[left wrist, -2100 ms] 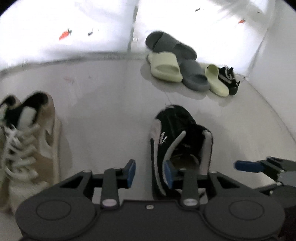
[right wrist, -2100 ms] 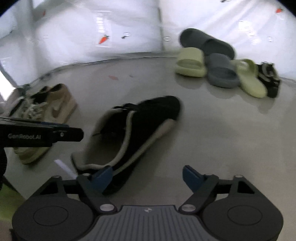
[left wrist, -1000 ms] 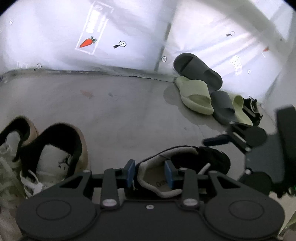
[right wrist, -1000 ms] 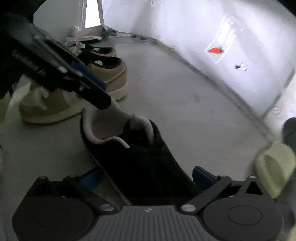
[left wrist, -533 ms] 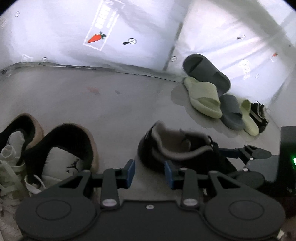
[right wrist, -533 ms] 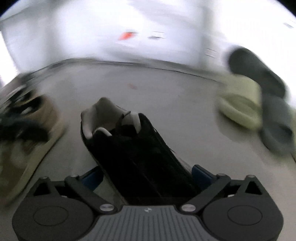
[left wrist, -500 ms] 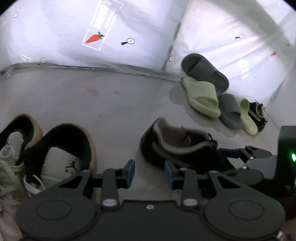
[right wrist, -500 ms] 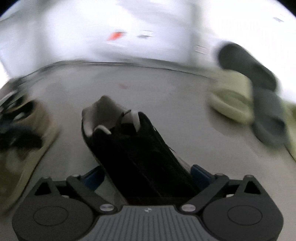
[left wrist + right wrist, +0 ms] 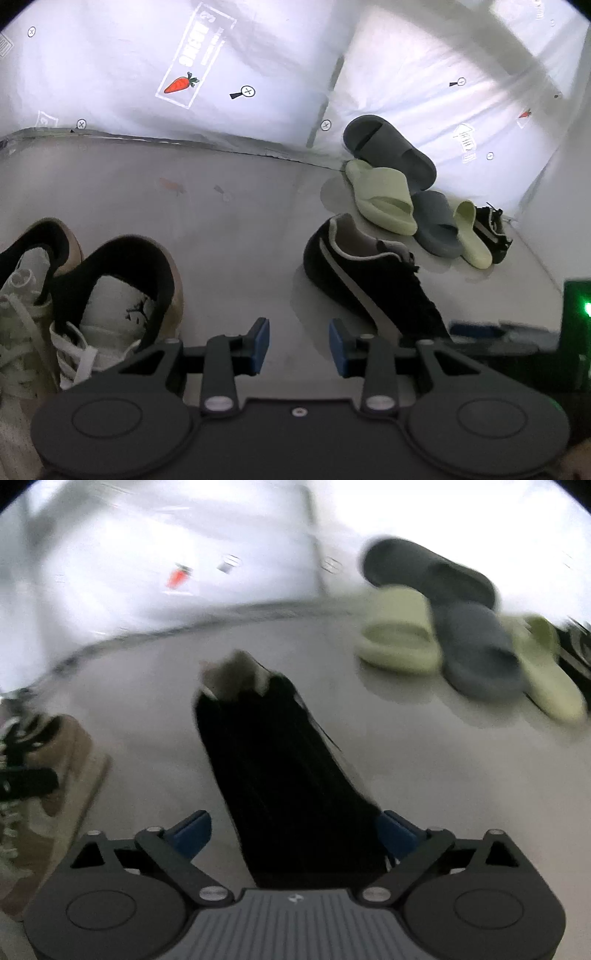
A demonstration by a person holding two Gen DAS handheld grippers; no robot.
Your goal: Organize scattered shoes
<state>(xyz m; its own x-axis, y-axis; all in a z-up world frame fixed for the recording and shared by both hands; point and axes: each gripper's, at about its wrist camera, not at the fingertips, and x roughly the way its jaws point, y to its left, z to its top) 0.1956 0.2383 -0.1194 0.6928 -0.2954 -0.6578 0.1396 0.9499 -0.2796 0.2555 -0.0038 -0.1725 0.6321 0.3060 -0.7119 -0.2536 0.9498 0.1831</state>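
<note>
Two fingers of the right gripper (image 9: 291,830) straddle the black sneaker's (image 9: 280,760) toe, only one visibly touching; clamped, I cannot tell. It could slip or swing into slides (image 9: 402,642) at two o'clock. Left gripper (image 9: 297,345) stands apart, empty.

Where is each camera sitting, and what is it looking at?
Left wrist: sits on the left gripper, looking over the floor at tan sneakers, the black sneaker and the slides; its blue fingertips show.
Right wrist: sits on the right gripper, looking along the black sneaker between its fingers.
Both see that sneaker and the slides.
</note>
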